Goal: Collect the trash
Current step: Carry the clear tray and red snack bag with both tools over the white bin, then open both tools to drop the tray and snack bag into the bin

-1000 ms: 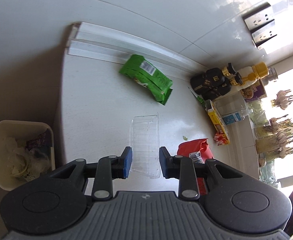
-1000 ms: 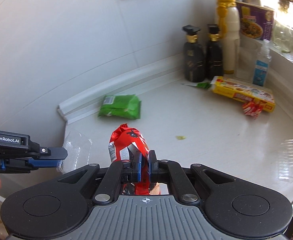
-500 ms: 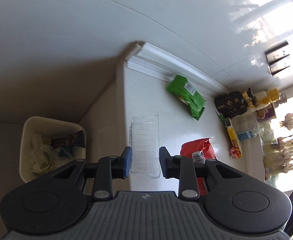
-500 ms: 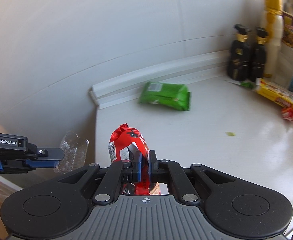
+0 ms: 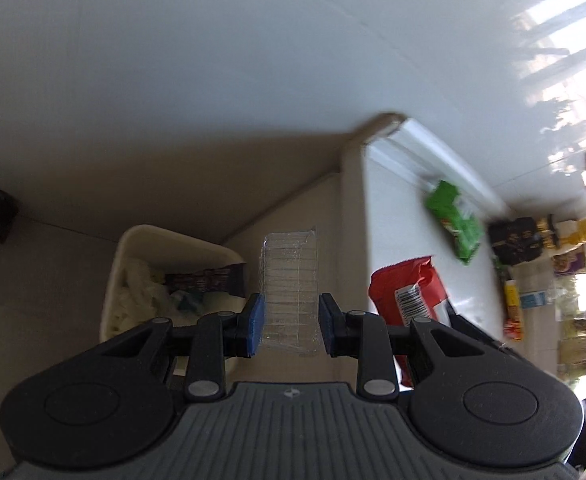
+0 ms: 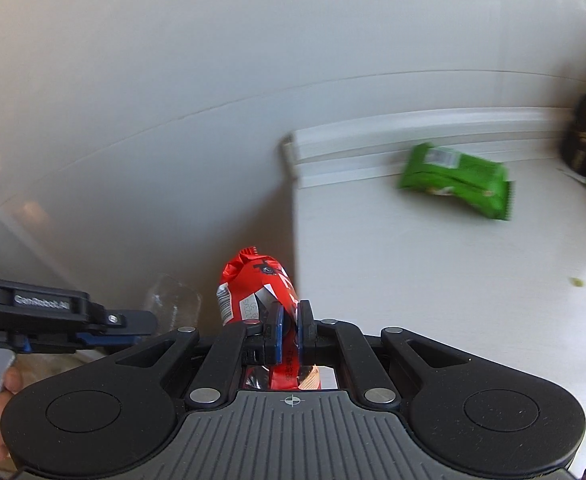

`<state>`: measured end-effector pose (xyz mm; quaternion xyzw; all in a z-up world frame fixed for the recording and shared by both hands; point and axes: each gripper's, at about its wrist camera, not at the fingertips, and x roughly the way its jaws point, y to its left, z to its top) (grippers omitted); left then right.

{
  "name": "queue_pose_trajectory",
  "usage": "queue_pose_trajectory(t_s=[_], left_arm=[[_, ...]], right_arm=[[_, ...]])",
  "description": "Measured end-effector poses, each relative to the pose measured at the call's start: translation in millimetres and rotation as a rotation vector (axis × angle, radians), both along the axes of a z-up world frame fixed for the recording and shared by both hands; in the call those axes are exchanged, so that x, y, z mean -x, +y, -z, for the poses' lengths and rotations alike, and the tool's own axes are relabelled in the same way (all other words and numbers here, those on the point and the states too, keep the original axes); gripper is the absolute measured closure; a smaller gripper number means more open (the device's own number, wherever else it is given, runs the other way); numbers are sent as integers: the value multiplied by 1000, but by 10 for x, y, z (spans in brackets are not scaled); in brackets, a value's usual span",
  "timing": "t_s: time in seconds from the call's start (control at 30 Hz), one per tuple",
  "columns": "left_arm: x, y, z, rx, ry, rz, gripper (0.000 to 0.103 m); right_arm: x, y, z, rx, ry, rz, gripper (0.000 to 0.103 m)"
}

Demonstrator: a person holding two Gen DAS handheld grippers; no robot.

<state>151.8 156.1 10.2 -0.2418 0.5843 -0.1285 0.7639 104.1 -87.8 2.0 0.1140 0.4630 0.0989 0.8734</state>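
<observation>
Both tools have swung left, off the worktop (image 6: 433, 264) edge toward the cream waste bin (image 5: 133, 248) on the floor. Carried beyond that edge, the clear plastic tray (image 5: 289, 280) sits pinched between the left tool's (image 5: 289, 322) blue pads, just right of the bin's rim. Beside it, the red snack wrapper (image 6: 253, 280) is clamped in the right tool's (image 6: 289, 332) nearly closed pads. Left behind on the worktop, a green snack packet (image 6: 457, 180) lies near the wall, with dark bottles (image 5: 513, 236) further along.
</observation>
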Motion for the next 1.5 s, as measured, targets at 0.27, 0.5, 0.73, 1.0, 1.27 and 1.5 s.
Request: queue_pose_trajectory(t_s=[0.27,0.5,0.73,1.0,1.27,1.5], left_arm=[[56,131,446,-115,47,6,76],[81,174,1032,-139,118,6,76],[24,195,1558,-153,177,0,76],[-61,194,2000,-175,230,14,76],[-69,114,2270,-226,252,68,75],[-57,71,2374,-239,251,70,64]], right_arm=[[-69,655,295,41,53,-120,99],[-104,1016,793,90,138,-162,99],[-223,1199,1259,139,204,-188,99],[-400,1271,1783,200,292,-196,99],[-454,1224,2137,218,368,-179,98],[-499,1202,2188,224,384,-161,89]])
